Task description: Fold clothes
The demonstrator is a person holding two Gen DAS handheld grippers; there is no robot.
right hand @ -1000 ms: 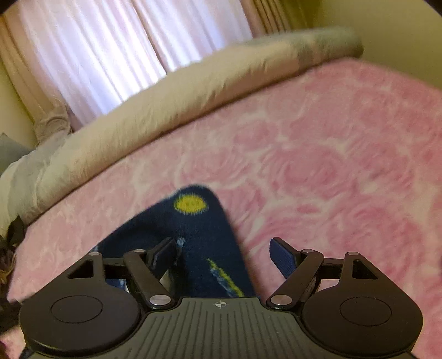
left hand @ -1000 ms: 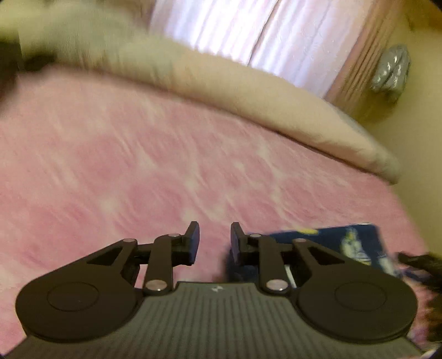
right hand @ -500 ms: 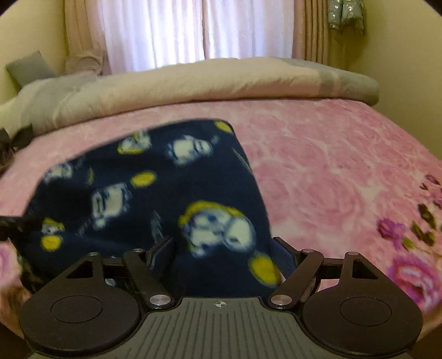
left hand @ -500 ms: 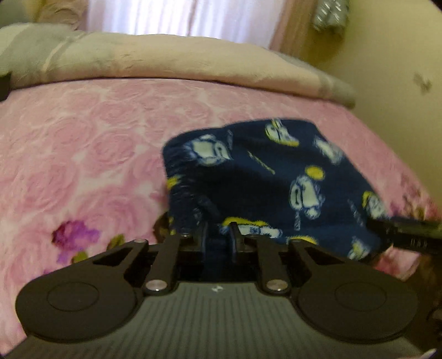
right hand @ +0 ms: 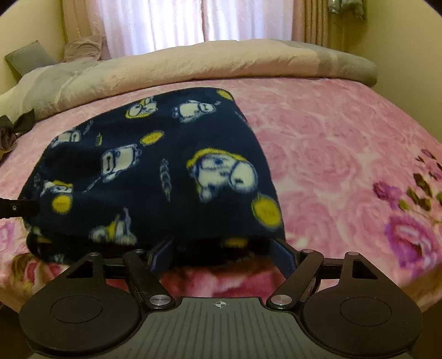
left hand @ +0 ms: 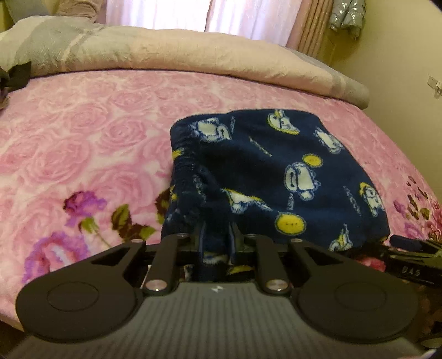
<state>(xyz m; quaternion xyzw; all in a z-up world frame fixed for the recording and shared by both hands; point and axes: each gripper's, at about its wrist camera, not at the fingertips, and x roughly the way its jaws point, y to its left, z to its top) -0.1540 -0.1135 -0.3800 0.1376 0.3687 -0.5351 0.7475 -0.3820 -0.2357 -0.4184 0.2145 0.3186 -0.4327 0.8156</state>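
Two claws work at the near edge of a navy fleece garment (left hand: 279, 168) printed with white cartoon figures and yellow discs, which lies folded on a pink rose-patterned bedspread (left hand: 91, 143). The left claw (left hand: 216, 237) is pinched nearly closed on a bunched bit of the garment's gathered edge, the dark fabric squeezed between its two fingers. The right claw (right hand: 221, 251) stands wide open, its blue-padded fingers (right hand: 281, 256) spread to either side of the garment's near hem; the cloth drapes just over and between them, but nothing is clamped. In the left wrist view the tip of the right claw shows at the far right edge, just beside the garment's corner. In the right wrist view the left claw's tip pokes in from the left edge, touching the cloth. Behind the garment a beige and grey duvet (right hand: 210, 63) is rolled along the far side of the bed, with pale curtains (right hand: 154, 22) beyond it.
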